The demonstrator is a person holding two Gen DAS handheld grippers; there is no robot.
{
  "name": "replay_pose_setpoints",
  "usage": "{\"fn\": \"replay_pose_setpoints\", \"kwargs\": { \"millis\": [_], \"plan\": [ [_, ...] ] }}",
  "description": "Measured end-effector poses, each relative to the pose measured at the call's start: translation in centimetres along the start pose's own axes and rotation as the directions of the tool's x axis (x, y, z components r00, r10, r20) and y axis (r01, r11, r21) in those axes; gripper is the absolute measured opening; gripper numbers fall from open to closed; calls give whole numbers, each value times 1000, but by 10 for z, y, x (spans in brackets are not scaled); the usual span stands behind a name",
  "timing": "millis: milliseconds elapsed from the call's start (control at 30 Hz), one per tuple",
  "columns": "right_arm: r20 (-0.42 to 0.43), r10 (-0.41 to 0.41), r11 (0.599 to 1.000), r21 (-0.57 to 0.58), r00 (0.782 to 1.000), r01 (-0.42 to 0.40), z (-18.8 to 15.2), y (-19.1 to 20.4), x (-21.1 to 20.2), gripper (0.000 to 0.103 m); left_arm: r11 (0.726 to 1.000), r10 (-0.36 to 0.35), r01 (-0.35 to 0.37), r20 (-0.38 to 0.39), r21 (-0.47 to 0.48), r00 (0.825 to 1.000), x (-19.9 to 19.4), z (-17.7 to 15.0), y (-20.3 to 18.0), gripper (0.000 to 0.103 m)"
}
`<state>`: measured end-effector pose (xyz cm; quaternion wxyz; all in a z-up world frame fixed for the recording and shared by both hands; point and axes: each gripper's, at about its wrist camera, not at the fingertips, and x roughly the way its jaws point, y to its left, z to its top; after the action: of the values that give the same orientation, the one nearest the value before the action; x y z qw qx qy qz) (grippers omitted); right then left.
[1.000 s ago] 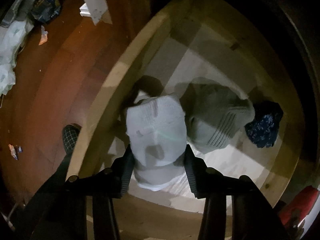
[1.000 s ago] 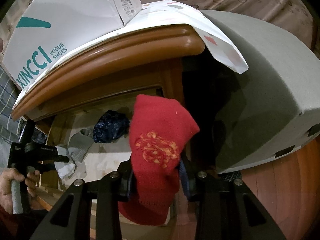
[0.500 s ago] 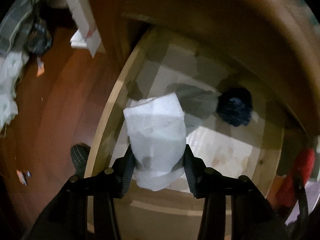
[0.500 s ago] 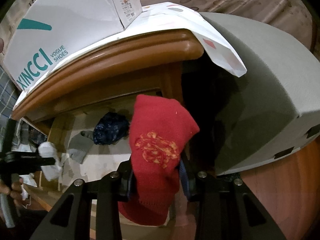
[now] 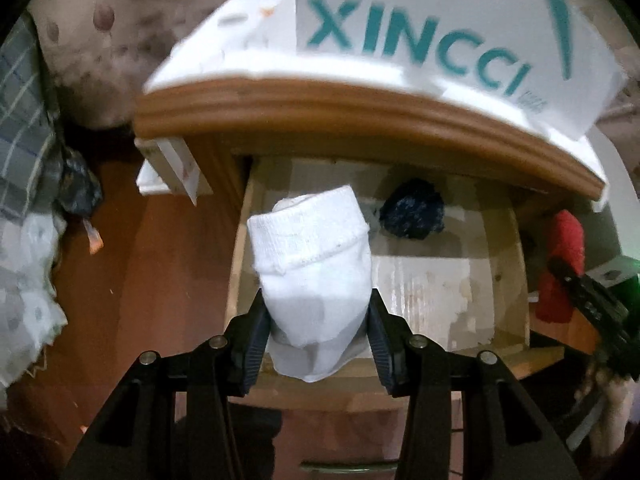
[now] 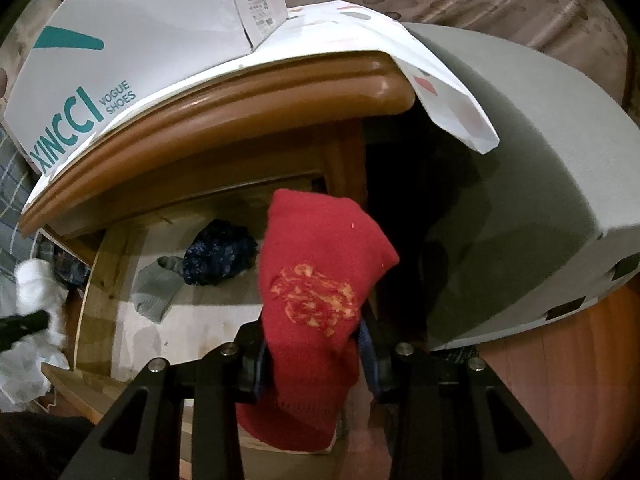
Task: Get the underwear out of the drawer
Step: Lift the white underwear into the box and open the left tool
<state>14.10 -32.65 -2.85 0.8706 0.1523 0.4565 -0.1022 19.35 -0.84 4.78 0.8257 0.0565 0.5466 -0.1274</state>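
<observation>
My left gripper (image 5: 316,332) is shut on a white rolled garment (image 5: 312,256) and holds it up in front of the open wooden drawer (image 5: 504,276). My right gripper (image 6: 316,356) is shut on a red garment with an orange print (image 6: 320,280), held at the drawer's right front corner. Inside the drawer lie a dark blue patterned piece (image 6: 218,252), which also shows in the left wrist view (image 5: 414,214), and a grey piece (image 6: 154,294). The red garment shows at the right of the left wrist view (image 5: 560,264). The white garment appears blurred at the far left of the right wrist view (image 6: 34,280).
The drawer belongs to a brown wooden nightstand (image 6: 248,100) with a white XINCCI shoe box (image 5: 452,28) on top. A grey mattress (image 6: 532,184) stands to the right. Clothes (image 5: 28,248) lie on the wooden floor (image 5: 160,280) at the left.
My left gripper has lifted the white garment out of the drawer and tilted upward, bringing the nightstand top and shoe box into view. The right gripper has stayed still with the red garment.
</observation>
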Motion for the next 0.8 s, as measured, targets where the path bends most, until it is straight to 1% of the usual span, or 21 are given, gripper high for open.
{"fn": "replay_pose_setpoints", "kwargs": {
  "millis": [167,267,367,400,500,633,700,733,800],
  "plan": [
    [-5,7,1000,9,1000,-7,0,0,0,37,999,-7,4,98,33,995,-51,9,2,42],
    [-4,2,1000,6,1000,-2,0,0,0,37,999,-23,15,166,48,986,-88,19,3,42],
    [1,6,1000,6,1000,-6,1,0,-2,37,998,-45,34,240,50,970,-129,36,7,42],
    [1,5,1000,6,1000,-5,1,0,-2,37,998,-49,37,253,51,966,-135,40,9,42],
    [1,7,1000,10,1000,-7,1,-1,-3,37,998,-50,33,322,59,945,-168,71,6,42],
    [2,6,1000,9,1000,-6,1,0,-3,37,997,-48,22,379,73,924,-191,110,-4,42],
    [2,7,1000,14,1000,-7,1,-1,-3,37,994,-63,24,390,105,919,-194,132,-13,42],
    [3,5,1000,14,1000,-5,1,-1,-3,37,993,-69,28,390,111,918,-193,142,-17,42],
    [4,7,1000,17,1000,-7,2,-2,-3,37,993,-73,32,377,114,923,-187,157,-23,42]
  ]
}}
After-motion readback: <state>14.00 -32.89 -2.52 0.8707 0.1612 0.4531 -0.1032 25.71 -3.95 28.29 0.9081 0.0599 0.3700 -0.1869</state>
